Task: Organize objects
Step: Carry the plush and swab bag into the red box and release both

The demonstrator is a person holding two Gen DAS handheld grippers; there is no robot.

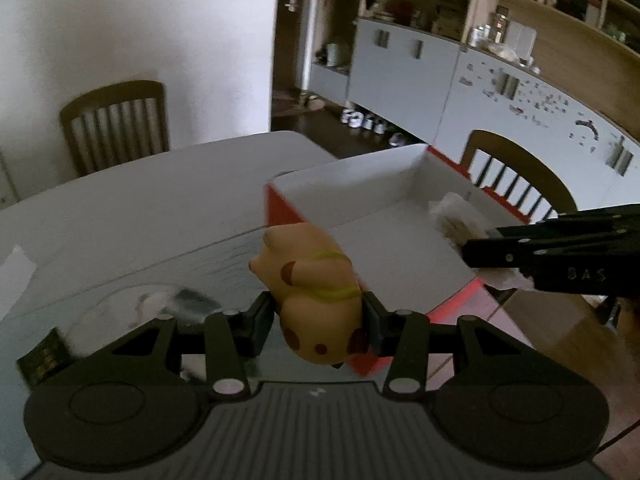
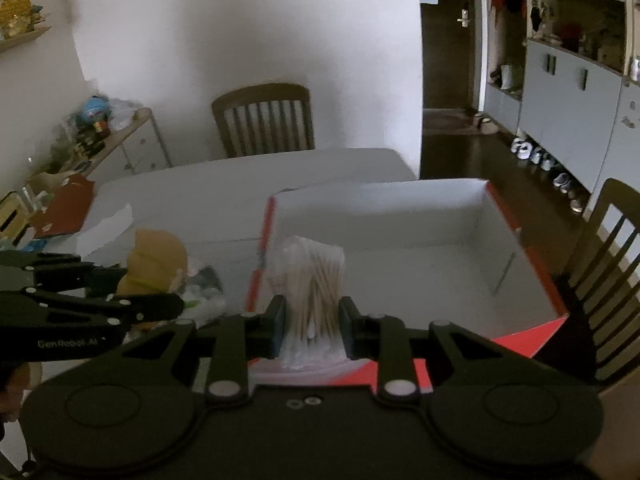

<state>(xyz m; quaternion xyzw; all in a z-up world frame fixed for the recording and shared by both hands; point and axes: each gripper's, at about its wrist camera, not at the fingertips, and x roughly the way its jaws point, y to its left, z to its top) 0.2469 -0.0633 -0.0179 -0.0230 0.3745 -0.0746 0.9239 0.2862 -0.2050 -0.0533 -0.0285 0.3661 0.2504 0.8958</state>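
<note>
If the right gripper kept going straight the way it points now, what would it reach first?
Probably the white inner floor or far wall of the red-sided cardboard box. The right gripper, shut on a clear bag of wooden cotton swabs, already points over the box's near rim; depth is uncertain.

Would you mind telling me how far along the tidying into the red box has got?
Nothing looks packed yet: the red box shows only its bare white inside. Both items are in hand. The left claw grips the tan toy beside the box's corner, and the right claw holds a bag of cotton swabs above the box's near edge. Still left: dropping both in, plus the clutter on the table.
</note>
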